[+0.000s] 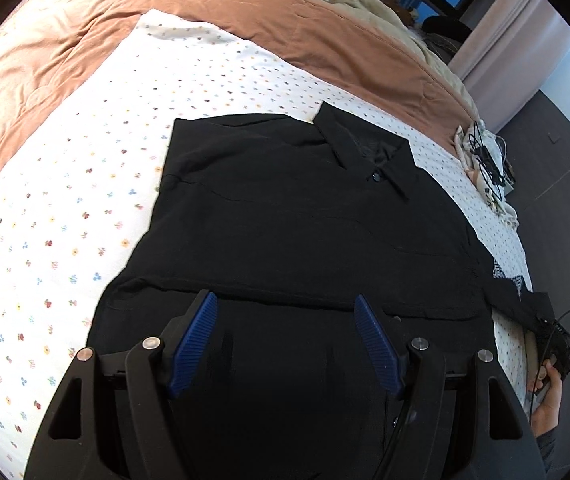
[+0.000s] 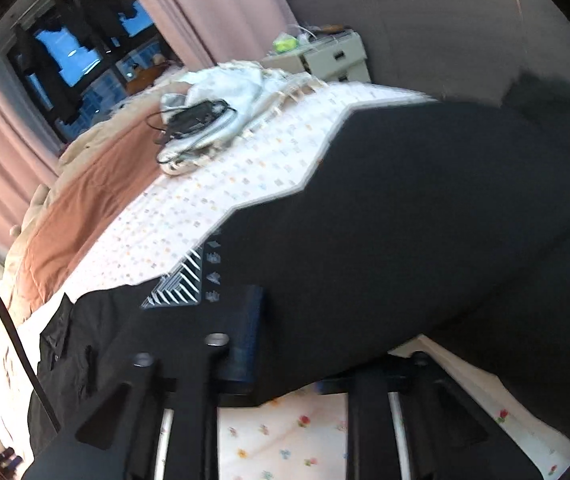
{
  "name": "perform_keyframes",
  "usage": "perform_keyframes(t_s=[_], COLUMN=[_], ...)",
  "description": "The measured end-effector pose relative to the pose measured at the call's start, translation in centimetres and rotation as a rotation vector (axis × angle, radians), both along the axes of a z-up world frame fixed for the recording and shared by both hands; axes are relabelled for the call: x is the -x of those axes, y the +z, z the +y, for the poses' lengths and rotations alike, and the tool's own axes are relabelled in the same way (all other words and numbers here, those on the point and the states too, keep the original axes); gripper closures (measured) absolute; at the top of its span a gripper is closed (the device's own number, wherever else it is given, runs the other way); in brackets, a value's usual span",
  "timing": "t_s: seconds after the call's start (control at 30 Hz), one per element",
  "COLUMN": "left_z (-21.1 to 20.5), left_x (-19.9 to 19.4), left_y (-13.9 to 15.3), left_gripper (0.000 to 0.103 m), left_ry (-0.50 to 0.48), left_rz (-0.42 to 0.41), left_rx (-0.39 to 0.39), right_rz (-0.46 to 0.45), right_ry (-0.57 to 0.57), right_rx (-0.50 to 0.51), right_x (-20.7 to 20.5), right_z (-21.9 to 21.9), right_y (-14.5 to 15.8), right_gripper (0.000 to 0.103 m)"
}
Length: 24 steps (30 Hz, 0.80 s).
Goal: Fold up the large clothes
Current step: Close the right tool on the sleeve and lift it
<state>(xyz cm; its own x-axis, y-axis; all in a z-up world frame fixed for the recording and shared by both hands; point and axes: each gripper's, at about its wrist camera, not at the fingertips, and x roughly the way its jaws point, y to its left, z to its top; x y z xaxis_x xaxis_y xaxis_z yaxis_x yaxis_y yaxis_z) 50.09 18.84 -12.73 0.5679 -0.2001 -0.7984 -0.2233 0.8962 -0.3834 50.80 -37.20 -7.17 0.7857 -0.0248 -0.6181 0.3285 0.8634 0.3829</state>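
A black collared shirt (image 1: 285,224) lies spread on the flower-print bedsheet (image 1: 53,216), collar toward the far right. My left gripper (image 1: 285,304) is open with its blue pads (image 1: 195,340) hovering over the shirt's near part, holding nothing. In the right wrist view, black cloth of the shirt (image 2: 425,220) is lifted and drapes across my right gripper (image 2: 285,340), which looks shut on it; only one blue pad (image 2: 247,336) shows and the fingertips are hidden. A white printed patch (image 2: 181,284) shows on the cloth. The right gripper's body and the hand holding it (image 1: 553,356) show at the shirt's right edge.
An orange-brown blanket (image 1: 85,32) lies bunched across the far side of the bed. A pile of light cloth with black cables (image 2: 201,120) sits near the bed's corner. Pink curtains (image 2: 1,132), a window and a bedside cabinet (image 2: 337,56) stand beyond. Dark floor (image 1: 557,184) lies right of the bed.
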Motion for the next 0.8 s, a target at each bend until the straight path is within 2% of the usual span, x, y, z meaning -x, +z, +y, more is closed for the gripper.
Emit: perform_keyframes(t_s=[0.23, 0.43, 0.63, 0.8], left_z=[1.3, 3.0, 5.9, 8.6], left_x=[1.1, 3.1, 5.6, 7.8], left_y=[0.3, 1.6, 2.8, 3.4], left_gripper=[0.031, 0.031, 0.031, 0.031], left_ry=[0.009, 0.035, 0.07, 0.11], left_rz=[-0.011, -0.042, -0.071, -0.09], left_rx=[0.029, 0.054, 0.069, 0.078], right_rz=[-0.119, -0.195, -0.226, -0.22], right_ry=[0.079, 0.2, 0.321, 0.398], right_rx=[0.06, 0.108, 0.136, 0.145], right_x=[1.2, 2.3, 2.5, 1.9], right_z=[3.9, 9.7, 14.8, 17.6], right_y=[5.9, 10.4, 12.6, 12.7], right_gripper=[0.097, 0.097, 0.097, 0.097])
